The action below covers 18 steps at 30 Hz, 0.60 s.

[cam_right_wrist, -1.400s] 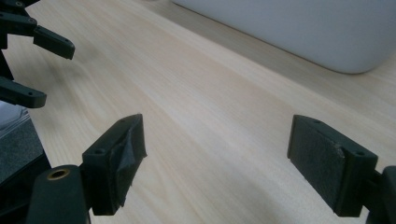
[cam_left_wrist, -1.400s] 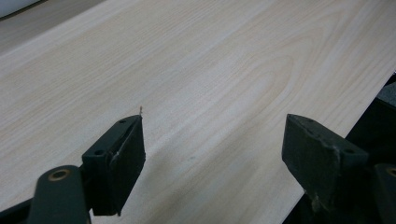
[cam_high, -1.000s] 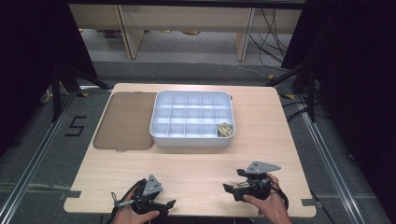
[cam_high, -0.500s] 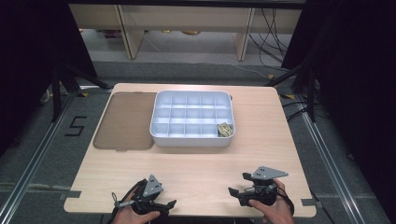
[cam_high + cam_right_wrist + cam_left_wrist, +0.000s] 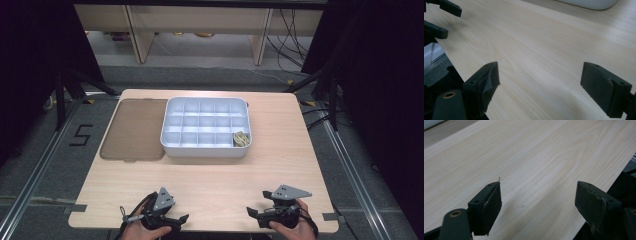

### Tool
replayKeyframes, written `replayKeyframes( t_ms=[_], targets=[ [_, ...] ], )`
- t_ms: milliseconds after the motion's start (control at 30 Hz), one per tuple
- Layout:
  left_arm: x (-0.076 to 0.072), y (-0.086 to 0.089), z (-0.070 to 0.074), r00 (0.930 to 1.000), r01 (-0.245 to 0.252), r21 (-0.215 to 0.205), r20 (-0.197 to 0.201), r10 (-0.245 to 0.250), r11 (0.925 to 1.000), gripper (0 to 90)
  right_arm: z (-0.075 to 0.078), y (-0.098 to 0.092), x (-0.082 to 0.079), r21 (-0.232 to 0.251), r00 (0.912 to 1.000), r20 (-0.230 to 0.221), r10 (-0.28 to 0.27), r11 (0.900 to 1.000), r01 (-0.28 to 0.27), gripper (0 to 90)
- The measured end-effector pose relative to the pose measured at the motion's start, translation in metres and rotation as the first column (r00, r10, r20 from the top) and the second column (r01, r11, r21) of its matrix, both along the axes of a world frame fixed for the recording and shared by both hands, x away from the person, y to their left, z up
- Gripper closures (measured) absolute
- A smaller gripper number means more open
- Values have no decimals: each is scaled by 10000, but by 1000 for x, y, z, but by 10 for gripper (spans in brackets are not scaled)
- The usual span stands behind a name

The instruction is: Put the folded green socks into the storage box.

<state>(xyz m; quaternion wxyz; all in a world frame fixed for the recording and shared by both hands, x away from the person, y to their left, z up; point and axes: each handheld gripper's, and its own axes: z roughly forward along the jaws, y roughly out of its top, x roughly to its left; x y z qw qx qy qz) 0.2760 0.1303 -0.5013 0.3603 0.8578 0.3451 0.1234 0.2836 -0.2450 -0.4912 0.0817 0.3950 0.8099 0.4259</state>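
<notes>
while both tongs (image 5: 181, 219) gape, nothing is held.

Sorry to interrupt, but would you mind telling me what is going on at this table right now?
A person holds the left gripper and the right gripper low over the near edge of the wooden table, both open and holding nothing. Farther back sits a white compartment tray with a small beige item in its near right corner compartment. A brown lid lies flat to the tray's left. Neither gripper is touching the tray or lid.
</notes>
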Motion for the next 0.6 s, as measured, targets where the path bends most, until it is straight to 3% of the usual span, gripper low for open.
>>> replayKeyframes(
  t_ms=[67, 100, 200, 233, 267, 467, 500, 533, 600],
  targets=[
    [1, 1, 0, 9998, 131, 75, 169, -132, 9999, 209, 0, 0, -2, 11, 10000, -14, -58, 10000, 58, 162],
    [1, 0, 0, 9997, 25, 12, 230, -25, 10000, 209, 0, 1, -5, -36, 9992, -136, -371, 9993, 371, 162],
    [2, 1, 0, 9997, 46, 36, 239, -46, 10000, 209, -4, 2, -5, -98, 9995, 29, -329, 9994, 329, 163],
    [1, 0, 0, 9998, 27, 31, 198, -27, 10000, 209, -5, 2, -4, -218, 10000, 77, -51, 9997, 52, 163],
    [0, -1, -1, 10000, -52, -86, 63, 52, 9999, 209, -5, 4, -8, -248, 9992, -272, -308, 9992, 301, 163],
    [1, 0, -1, 9999, 6, -30, 112, -6, 10000, 209, -7, 5, -9, -356, 10000, 97, -8, 9994, 12, 163],
    [2, 0, -1, 9998, 93, -2, 201, -93, 10000, 209, -6, 5, -11, -637, 9999, 80, -134, 9979, 139, 163],
    [1, 0, -1, 10000, -53, -123, 9, 53, 9999, 209, -6, 5, -11, -637, 9999, 80, -134, 9979, 139, 163],
    [0, -1, -2, 9999, -102, -172, -9, 102, 9998, 209, -6, 6, -11, -623, 9997, 192, -121, 9980, 133, 163]
  ],
)
